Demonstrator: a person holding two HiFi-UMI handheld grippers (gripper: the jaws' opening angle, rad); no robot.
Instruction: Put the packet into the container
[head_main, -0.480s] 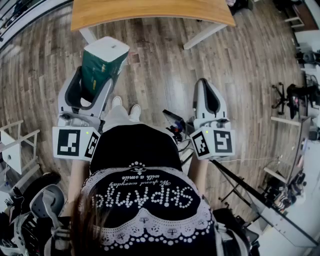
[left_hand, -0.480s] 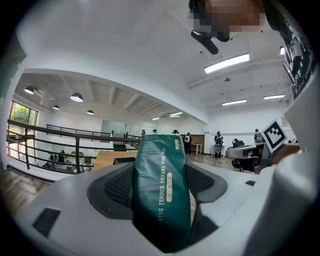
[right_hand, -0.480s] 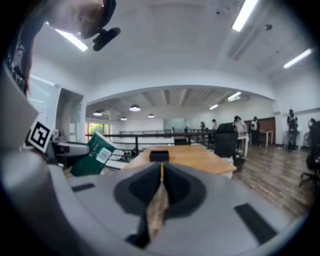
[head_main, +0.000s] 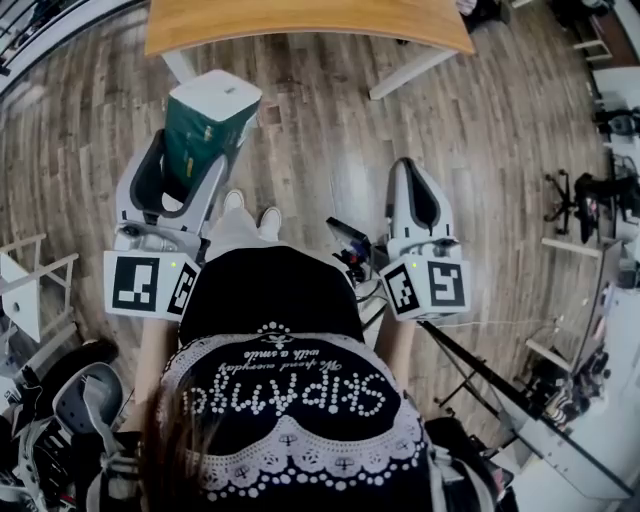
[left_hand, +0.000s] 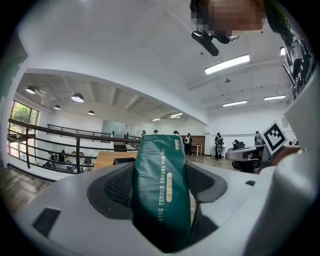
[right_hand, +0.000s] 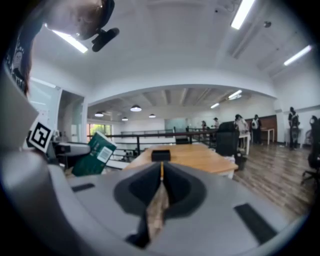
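Although the left tongs (head_main: 188, 160) pinch the green packet (head_main: 205, 115) between their wide-set pads exactly as they do half a second back, the pair sits a touch nearer the bench (head_main: 300, 20) in the head view, and that slight drift is the only change. The right tongs (right_hand: 161, 181) are pressed together on nothing and hang level beside the person's hip. Judging from this, the task is in its carry stage: the packet is up in the air over the floor (head_main: 320, 130), well short of the bench, and no placing has begun. The packet's lower end is buried between the pads. Only the near edge of the bench shows from the head, so its top is cut off there. From the right tongs a small dark box (right_hand: 161, 155) stands on the bench, but whether it is the container I cannot tell.
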